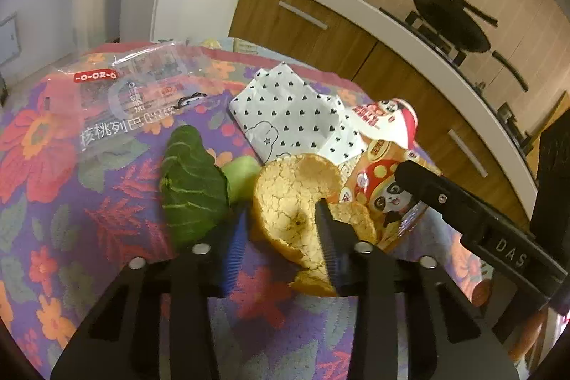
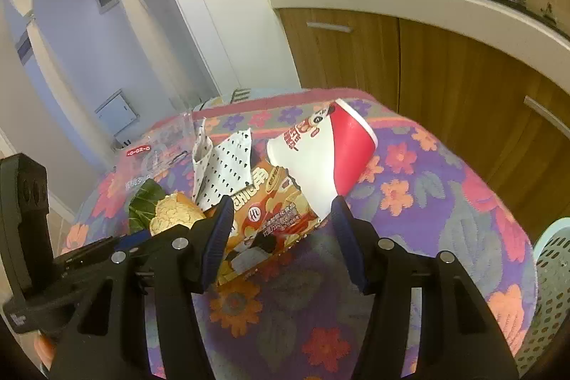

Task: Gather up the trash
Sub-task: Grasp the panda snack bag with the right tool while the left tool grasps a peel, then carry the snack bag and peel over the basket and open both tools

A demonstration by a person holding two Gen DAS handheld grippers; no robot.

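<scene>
Trash lies on a floral tablecloth (image 1: 71,202). My left gripper (image 1: 281,223) is open, its fingers on either side of a dried orange peel (image 1: 285,194), with one tip inside the peel's hollow. A green leaf (image 1: 192,187) lies just left of it. A heart-print paper (image 1: 288,116), a clear bread wrapper (image 1: 121,102) and an orange snack bag (image 1: 384,194) lie behind. My right gripper (image 2: 281,212) is open, its fingers astride the snack bag (image 2: 270,219) and the base of a red and white paper cup (image 2: 320,152). The peel (image 2: 174,209) shows at its left.
A light green perforated basket (image 2: 548,284) stands low at the table's right edge. Wooden kitchen cabinets (image 2: 427,77) under a white counter (image 1: 356,6) run behind the table, with a black pan (image 1: 449,16) on a stove, bottles and a woven basket.
</scene>
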